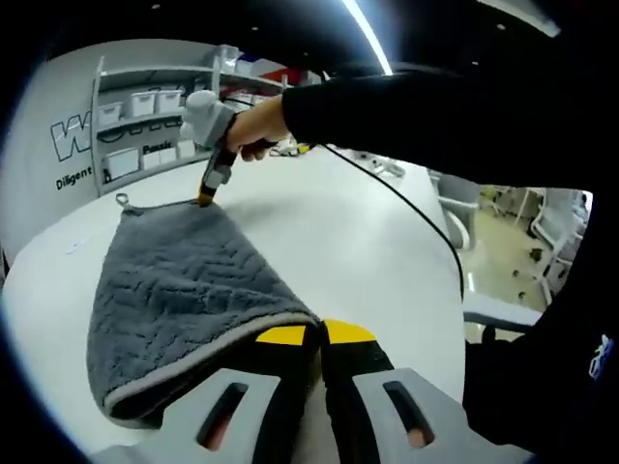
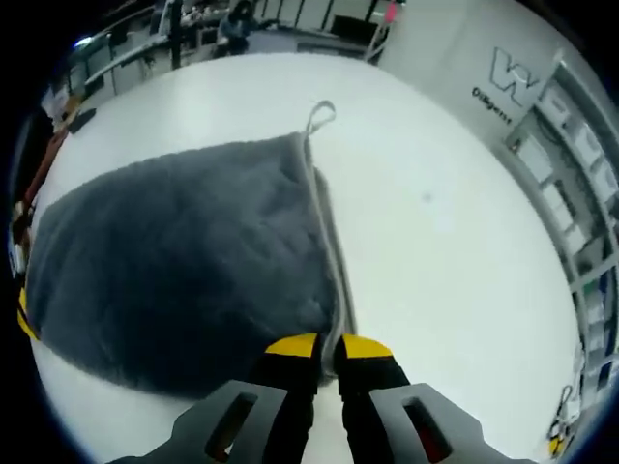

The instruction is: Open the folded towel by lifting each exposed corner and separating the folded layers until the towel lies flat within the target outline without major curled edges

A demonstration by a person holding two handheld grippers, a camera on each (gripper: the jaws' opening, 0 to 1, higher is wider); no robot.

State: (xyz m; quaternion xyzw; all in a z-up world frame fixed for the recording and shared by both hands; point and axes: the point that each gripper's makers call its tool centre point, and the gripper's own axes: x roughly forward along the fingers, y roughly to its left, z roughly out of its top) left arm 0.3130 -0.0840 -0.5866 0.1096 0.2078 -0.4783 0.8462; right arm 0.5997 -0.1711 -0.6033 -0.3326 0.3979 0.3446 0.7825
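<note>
A grey folded towel (image 1: 174,290) lies on the white table (image 1: 348,242), with a hanging loop (image 1: 123,200) at its far corner. My left gripper (image 1: 315,334) is shut on the towel's near corner, its yellow tips pinching the pale hem. Across the towel, my right gripper (image 1: 207,196), held by a hand, touches down on the far corner. In the right gripper view the towel (image 2: 184,251) spreads to the left, its loop (image 2: 320,116) far ahead. There the right gripper (image 2: 328,345) is shut on the towel's near corner, at the hemmed edge.
Shelves with white bins (image 1: 145,101) line the wall behind the table. A black cable (image 1: 406,198) runs from the person's sleeve (image 1: 426,106) across the table. White chairs (image 1: 455,208) stand beyond the table's right edge. Bare tabletop (image 2: 435,222) lies right of the towel.
</note>
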